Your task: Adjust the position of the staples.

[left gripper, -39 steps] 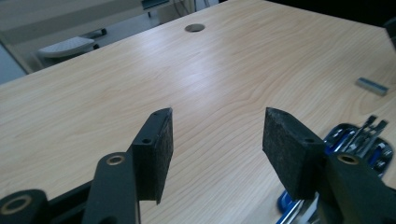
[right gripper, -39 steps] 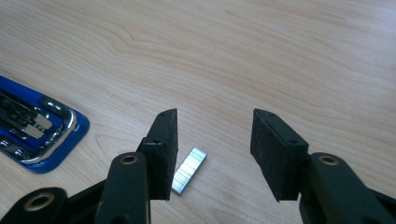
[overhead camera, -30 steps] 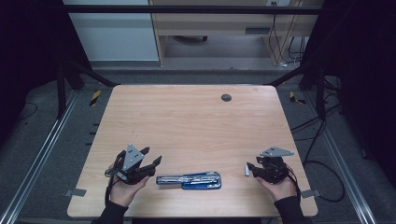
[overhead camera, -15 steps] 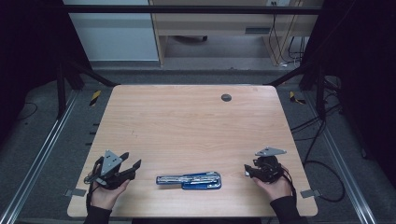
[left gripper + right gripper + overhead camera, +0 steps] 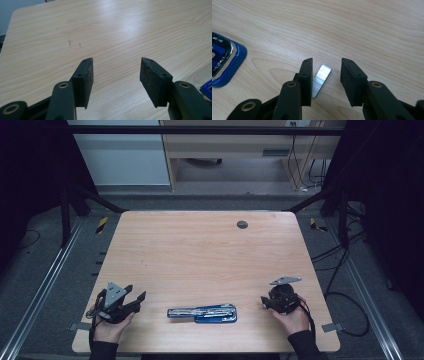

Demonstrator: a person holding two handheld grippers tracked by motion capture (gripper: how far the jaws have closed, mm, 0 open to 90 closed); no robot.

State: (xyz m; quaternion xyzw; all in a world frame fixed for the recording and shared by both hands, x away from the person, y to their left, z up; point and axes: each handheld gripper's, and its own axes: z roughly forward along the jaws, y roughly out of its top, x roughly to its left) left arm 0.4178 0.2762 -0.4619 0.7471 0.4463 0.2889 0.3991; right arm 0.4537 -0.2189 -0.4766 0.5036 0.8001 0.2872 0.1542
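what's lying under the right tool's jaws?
A silver strip of staples lies on the wooden table between the right tool's closing jaws, untouched. Its near end is hidden behind the left-hand jaw.

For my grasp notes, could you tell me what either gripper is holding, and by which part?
Nothing is held. The right gripper has been closing around a strip of staples on the table, pads not yet pressing. The left gripper is open over bare wood.

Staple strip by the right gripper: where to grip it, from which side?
Grip the staple strip across its narrow width, on the two long edges near mid-length, coming from above. It lies flat on the table, already between the right gripper jaws, which have just been closing and aren't touching it yet.
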